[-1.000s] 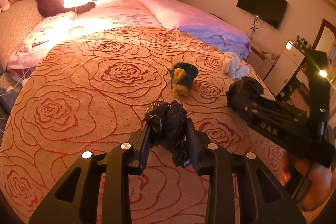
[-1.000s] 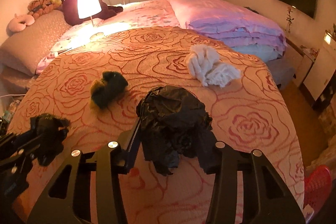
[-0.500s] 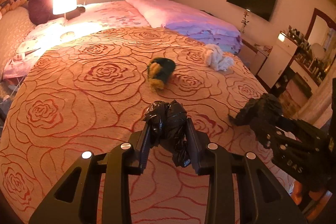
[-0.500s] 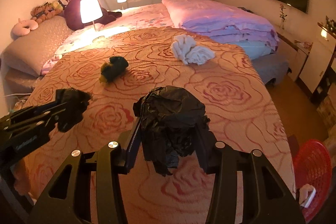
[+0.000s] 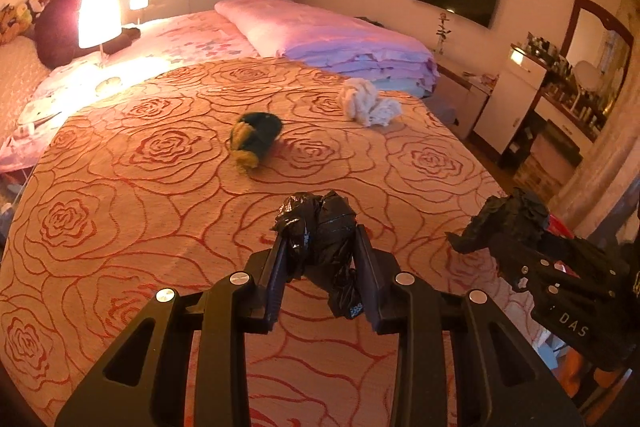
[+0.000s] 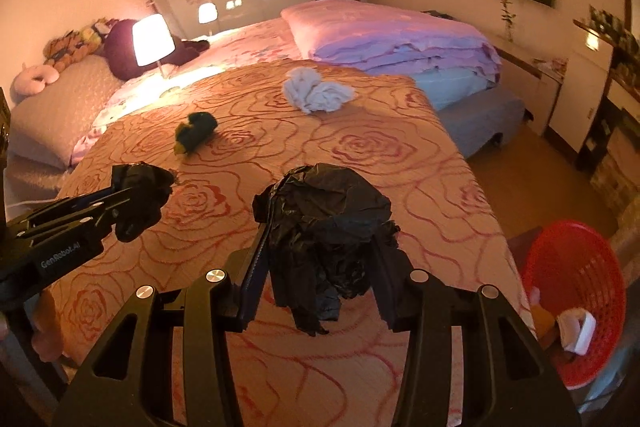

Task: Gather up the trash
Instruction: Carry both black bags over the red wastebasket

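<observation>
My left gripper (image 5: 322,247) is shut on a small crumpled black plastic bag (image 5: 320,231), held above the rose-patterned bedspread (image 5: 140,187). My right gripper (image 6: 324,247) is shut on a larger crumpled black plastic bag (image 6: 328,223). In the left wrist view the right gripper (image 5: 508,227) shows at the right edge with its bag. In the right wrist view the left gripper (image 6: 140,195) shows at the left with its bag. A red mesh waste basket (image 6: 576,291) stands on the floor at the lower right, with white paper inside.
On the bed lie a dark green and yellow bundle (image 5: 254,139) and a white crumpled cloth (image 5: 368,103). A folded pink and lilac quilt (image 5: 340,43) sits behind. A lit lamp (image 5: 98,13) stands far left, a dresser (image 5: 516,95) at the right.
Both grippers have swung right with their bags still held. The bed items drifted left in both views, and the red basket has come into the right wrist view.
</observation>
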